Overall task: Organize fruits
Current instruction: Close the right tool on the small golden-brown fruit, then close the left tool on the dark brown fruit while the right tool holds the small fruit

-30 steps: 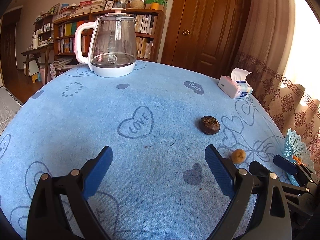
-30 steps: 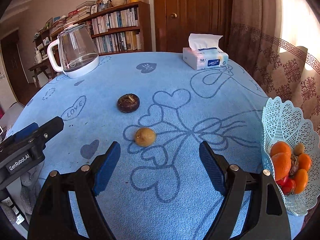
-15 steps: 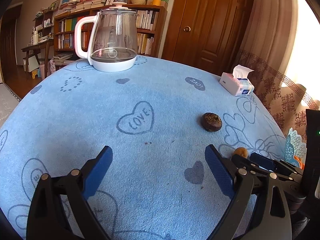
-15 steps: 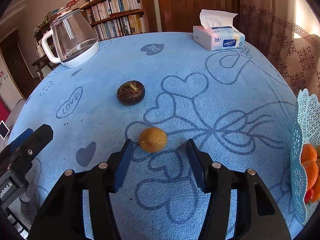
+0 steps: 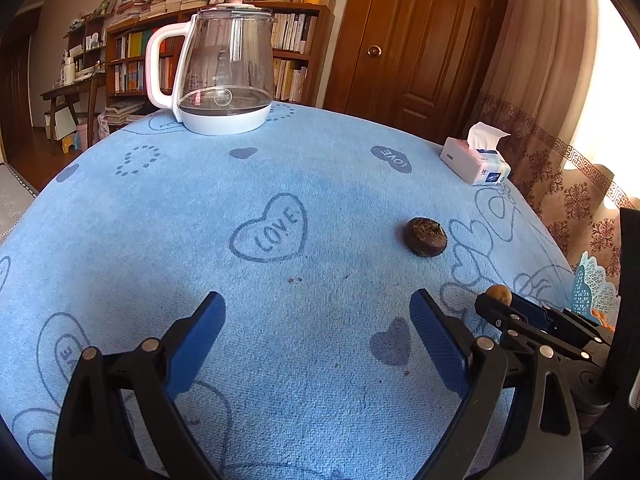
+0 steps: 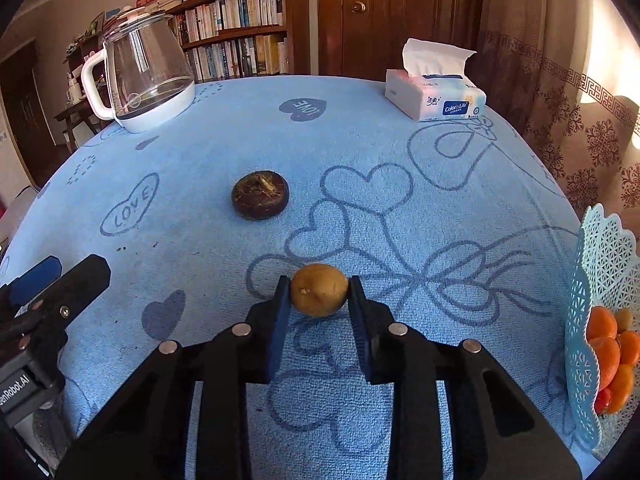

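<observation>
Blue heart-patterned cloth (image 6: 224,152) covers the round table, with a bookshelf (image 6: 240,28) and a wooden door (image 6: 384,12) behind it. Right gripper (image 6: 319,289): its two blue-padded fingers have just closed on the small tan fruit (image 6: 319,289), one pad pressing on each side, so that the fruit sits at the very fingertips and rests on the cloth. Relative to this tan fruit, the dark brown fruit (image 6: 260,194) lies farther away and slightly to the left, well apart from the fingertips and untouched; the pale blue lattice basket (image 6: 600,280) stands at the right edge of the right wrist view, holding orange fruits (image 6: 606,344); the tissue box (image 6: 436,96) sits far beyond and to the right; the glass kettle (image 6: 148,80) stands far beyond and to the left. Left gripper (image 5: 318,336): its fingers stand wide apart above bare cloth with nothing between them, to the left of the tan fruit; in the left wrist view the tan fruit appears at the right, partly hidden behind the tips of the right gripper, with the dark brown fruit beyond it.
</observation>
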`<state>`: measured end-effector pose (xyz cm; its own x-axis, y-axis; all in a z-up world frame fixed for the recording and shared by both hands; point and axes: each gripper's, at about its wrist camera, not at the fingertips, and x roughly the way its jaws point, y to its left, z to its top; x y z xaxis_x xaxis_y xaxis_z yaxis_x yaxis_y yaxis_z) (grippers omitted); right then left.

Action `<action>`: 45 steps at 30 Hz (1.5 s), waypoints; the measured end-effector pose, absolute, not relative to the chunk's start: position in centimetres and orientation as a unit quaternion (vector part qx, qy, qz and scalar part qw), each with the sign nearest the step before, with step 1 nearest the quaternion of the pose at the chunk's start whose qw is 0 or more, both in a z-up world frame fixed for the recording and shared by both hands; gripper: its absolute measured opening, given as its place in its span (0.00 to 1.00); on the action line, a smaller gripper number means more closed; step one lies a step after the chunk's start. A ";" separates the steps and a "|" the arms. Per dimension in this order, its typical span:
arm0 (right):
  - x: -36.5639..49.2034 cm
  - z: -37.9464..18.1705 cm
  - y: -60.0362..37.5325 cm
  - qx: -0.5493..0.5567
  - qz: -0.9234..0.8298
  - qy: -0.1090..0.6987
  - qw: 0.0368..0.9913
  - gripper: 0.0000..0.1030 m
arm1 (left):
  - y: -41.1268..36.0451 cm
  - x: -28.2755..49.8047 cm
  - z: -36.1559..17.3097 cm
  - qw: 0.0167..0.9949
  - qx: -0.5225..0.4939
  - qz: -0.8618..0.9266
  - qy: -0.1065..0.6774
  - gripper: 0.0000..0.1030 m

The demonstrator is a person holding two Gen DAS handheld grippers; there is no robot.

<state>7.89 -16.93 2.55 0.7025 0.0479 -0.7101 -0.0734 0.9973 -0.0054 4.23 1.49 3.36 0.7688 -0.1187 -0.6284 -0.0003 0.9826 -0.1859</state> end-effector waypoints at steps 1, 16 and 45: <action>7.7 2.7 -17.0 -0.018 0.030 0.379 0.925 0.29 | 1.5 4.3 3.3 0.936 -0.089 -0.032 0.340 0.90; 7.1 3.1 -18.2 -0.012 -0.005 0.355 0.935 0.29 | 1.3 6.3 2.4 0.920 -0.096 -0.031 0.378 0.90; 7.6 2.4 -20.0 0.018 -0.024 0.372 0.928 0.29 | -7.8 14.7 3.1 0.909 -0.015 -0.140 0.393 0.57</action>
